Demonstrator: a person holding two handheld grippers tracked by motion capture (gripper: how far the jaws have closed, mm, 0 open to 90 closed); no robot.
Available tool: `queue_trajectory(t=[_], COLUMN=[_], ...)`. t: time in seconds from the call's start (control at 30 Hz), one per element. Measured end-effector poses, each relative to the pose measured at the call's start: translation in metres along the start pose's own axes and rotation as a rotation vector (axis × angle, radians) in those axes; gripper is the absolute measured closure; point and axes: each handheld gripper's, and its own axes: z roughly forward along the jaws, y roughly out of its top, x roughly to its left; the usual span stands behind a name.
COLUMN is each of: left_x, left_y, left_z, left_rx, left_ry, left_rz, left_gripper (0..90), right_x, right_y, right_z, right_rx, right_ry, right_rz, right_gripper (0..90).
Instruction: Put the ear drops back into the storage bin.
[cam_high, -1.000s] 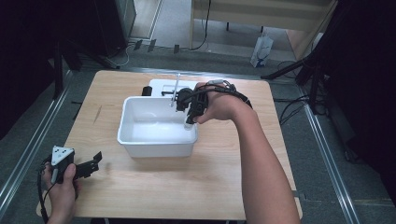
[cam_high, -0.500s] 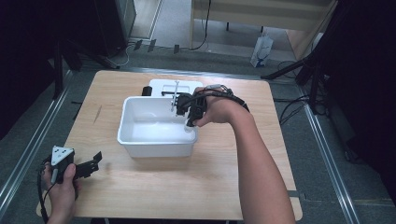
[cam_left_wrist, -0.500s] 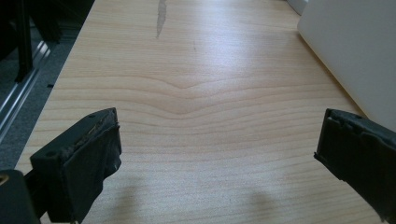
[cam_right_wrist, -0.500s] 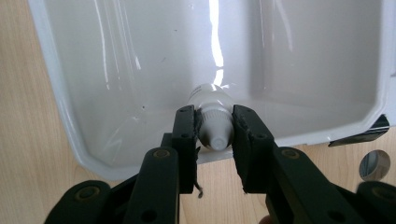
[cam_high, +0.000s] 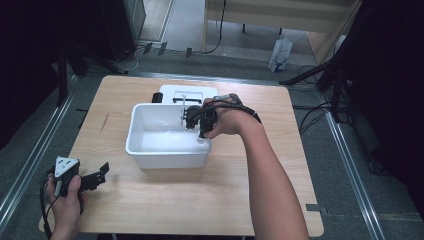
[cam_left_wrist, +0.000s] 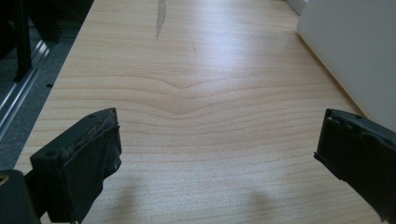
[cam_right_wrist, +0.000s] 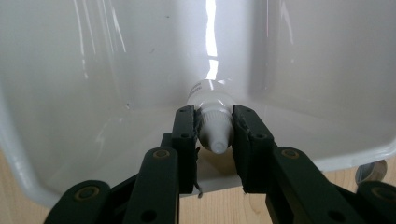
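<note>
Inside the white tub (cam_high: 150, 150), the right claw (cam_right_wrist: 214, 135) is pinching a small white bottle (cam_right_wrist: 212, 116) by its capped neck, jaws closed snug against it; any label writing is too blurred to read. Meanwhile the left claw (cam_left_wrist: 219, 154) is gaping wide and empty, hovering over the desk (cam_high: 165, 200) near its front-left corner.

Left hand-held gripper (cam_high: 102, 173): black body, grey three-cornered plate on top, black cable trailing from it; two broad black jaws faced with worn, rough-edged pads.

Right hand-held gripper (cam_right_wrist: 214, 128): black linkage arms with round pivot pins, two slim black jaws each with small screw holes; black cable looping over it.

Person: both forearms bare, no sleeves visible.
</note>
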Motion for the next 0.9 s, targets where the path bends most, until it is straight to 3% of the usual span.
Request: queue_trajectory(t=[0.9], left_x=[0.0], left_y=[0.0], left_z=[0.0], left_rx=[-0.002], left_ry=[-0.004], left_rz=[-0.007], left_gripper=[0.7], right_x=[-0.008], right_y=[0.014], right_z=[0.036], right_rx=[0.109], right_ry=[0.021], right_rz=[0.032], right_gripper=[72.0])
